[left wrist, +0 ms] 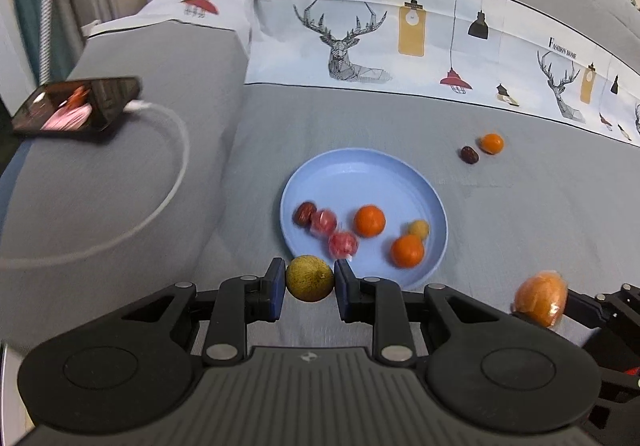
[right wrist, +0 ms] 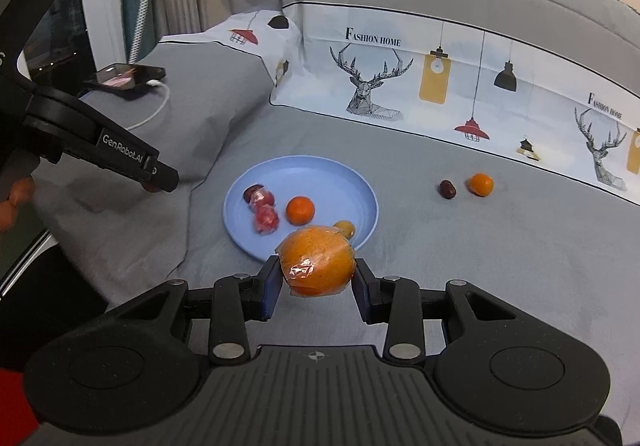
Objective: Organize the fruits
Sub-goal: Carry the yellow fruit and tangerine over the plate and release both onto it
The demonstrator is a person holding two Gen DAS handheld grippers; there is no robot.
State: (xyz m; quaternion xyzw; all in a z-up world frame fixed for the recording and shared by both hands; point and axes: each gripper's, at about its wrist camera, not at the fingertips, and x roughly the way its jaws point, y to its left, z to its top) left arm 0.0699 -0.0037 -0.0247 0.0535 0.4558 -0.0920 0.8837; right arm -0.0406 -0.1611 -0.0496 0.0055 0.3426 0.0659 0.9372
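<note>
Directly ahead of both loaded grippers lies the round light-blue plastic plate [left wrist: 434, 206]: the left gripper [left wrist: 310, 280] clamps a yellow-green round fruit [left wrist: 310, 278], and the right gripper [right wrist: 318, 278] clamps a film-wrapped orange [right wrist: 317, 261].

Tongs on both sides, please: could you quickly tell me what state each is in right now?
Left tongs: shut on the yellow-green fruit.
Right tongs: shut on the plastic-wrapped orange.
</note>
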